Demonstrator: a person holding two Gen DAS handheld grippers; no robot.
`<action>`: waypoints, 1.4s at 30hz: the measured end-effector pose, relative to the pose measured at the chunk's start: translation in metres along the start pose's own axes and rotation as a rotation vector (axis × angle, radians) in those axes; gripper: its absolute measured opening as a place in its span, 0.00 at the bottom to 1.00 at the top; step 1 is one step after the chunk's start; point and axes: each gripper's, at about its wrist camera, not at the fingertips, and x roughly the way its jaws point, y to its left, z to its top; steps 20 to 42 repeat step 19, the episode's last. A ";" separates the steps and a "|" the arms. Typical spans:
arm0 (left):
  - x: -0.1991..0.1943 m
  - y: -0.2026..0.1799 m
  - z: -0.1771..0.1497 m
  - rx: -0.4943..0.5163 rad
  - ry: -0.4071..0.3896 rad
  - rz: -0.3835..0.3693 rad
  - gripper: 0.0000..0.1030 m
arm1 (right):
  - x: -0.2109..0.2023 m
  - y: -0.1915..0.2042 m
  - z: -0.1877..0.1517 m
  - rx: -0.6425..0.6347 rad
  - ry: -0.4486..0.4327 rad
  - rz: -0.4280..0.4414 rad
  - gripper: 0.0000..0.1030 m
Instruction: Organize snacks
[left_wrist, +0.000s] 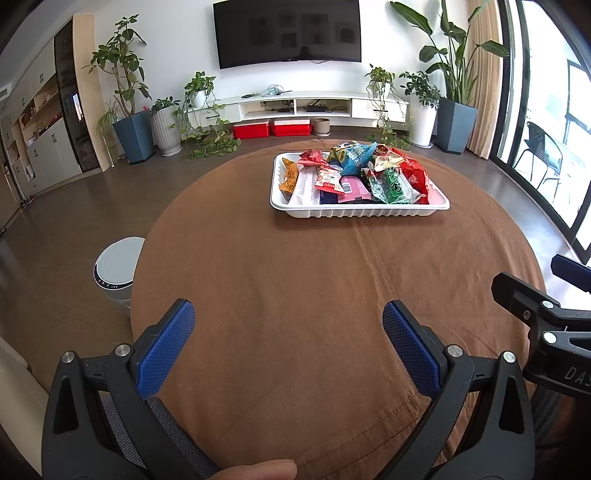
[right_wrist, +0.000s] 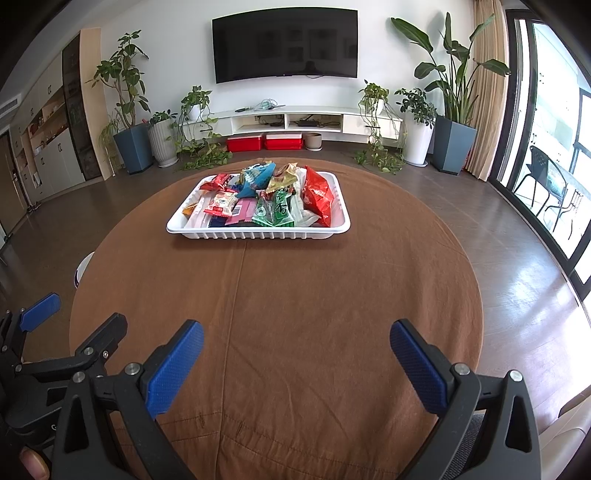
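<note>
A white ribbed tray (left_wrist: 354, 212) stands on the far half of a round table under a brown cloth (left_wrist: 295, 295). It is piled with several snack packets: red (left_wrist: 413, 173), blue (left_wrist: 354, 157), green (left_wrist: 393, 186), pink (left_wrist: 352, 188), orange (left_wrist: 290, 177). The tray (right_wrist: 258, 233) also shows in the right wrist view with the same pile, red packet (right_wrist: 319, 195) at its right. My left gripper (left_wrist: 288, 317) is open and empty over the near cloth. My right gripper (right_wrist: 297, 341) is open and empty, side by side with the left.
A white round bin (left_wrist: 118, 266) stands on the floor left of the table. Potted plants, a TV and a low white cabinet with red boxes (left_wrist: 273, 128) line the far wall. Glass doors are at the right.
</note>
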 end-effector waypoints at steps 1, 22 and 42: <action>0.000 0.000 0.000 0.001 0.000 0.000 1.00 | 0.000 0.000 0.000 0.000 0.001 0.000 1.00; -0.004 0.006 -0.005 0.014 -0.038 0.005 1.00 | 0.001 -0.001 -0.004 0.000 0.002 -0.004 1.00; -0.004 0.006 -0.005 0.014 -0.038 0.005 1.00 | 0.001 -0.001 -0.004 0.000 0.002 -0.004 1.00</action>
